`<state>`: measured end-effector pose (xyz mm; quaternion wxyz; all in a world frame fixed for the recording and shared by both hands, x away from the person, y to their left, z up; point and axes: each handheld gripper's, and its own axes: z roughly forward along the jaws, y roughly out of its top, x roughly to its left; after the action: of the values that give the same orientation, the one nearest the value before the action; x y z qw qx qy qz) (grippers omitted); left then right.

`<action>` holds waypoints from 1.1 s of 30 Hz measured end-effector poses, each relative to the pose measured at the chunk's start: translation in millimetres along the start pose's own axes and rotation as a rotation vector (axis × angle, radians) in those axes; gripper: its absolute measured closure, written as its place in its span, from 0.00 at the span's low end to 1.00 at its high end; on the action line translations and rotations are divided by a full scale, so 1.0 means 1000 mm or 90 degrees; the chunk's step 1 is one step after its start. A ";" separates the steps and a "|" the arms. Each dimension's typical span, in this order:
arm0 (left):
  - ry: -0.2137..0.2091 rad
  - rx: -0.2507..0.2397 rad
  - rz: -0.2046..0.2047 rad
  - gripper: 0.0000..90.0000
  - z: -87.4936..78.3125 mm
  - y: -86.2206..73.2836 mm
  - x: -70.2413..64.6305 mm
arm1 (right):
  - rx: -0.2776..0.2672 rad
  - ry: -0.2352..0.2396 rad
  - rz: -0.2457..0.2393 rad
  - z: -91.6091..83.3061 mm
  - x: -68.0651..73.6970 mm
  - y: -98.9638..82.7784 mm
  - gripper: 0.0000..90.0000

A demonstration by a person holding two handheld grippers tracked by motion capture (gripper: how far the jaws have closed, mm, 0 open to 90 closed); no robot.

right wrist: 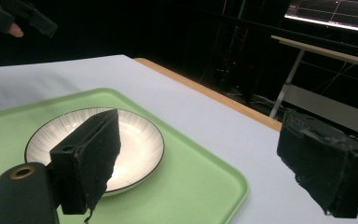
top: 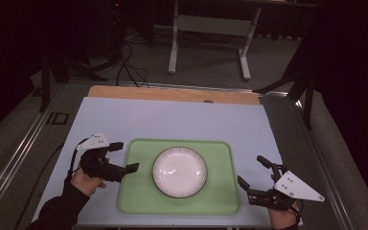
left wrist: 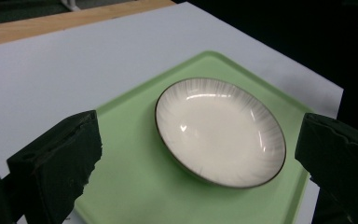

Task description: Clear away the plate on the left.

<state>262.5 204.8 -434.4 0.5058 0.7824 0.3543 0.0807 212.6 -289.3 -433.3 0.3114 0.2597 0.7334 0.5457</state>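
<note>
the pale worktop (top: 172, 120) carries a green tray (top: 139, 191) against its near edge, a white plate (top: 179, 171) empty at the tray's middle. the left gripper (top: 124, 157) and right gripper (top: 253, 175) flank the tray, both spread, holding nothing. likely next: close squarely on the plate's rim. the right gripper view adds a far desk (right wrist: 335, 46).

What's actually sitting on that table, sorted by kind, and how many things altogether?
Round white ceramic plate with dark rim: 1
Green rectangular plastic tray: 1
Pale blue sheet covering the table: 1
Total: 3
</note>
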 end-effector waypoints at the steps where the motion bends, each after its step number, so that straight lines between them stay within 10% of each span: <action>1: 0.000 0.000 0.000 0.01 0.000 0.000 0.000 | 0.000 0.000 0.000 0.000 0.000 0.000 0.14; 33: 0.056 -0.034 0.018 0.01 0.000 -0.045 0.006 | 0.013 -0.002 0.020 0.001 -0.005 -0.008 0.15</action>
<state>245.7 219.3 -474.4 0.5091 0.7693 0.3630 0.1311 216.3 -294.4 -439.8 0.3011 0.2754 0.7343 0.5425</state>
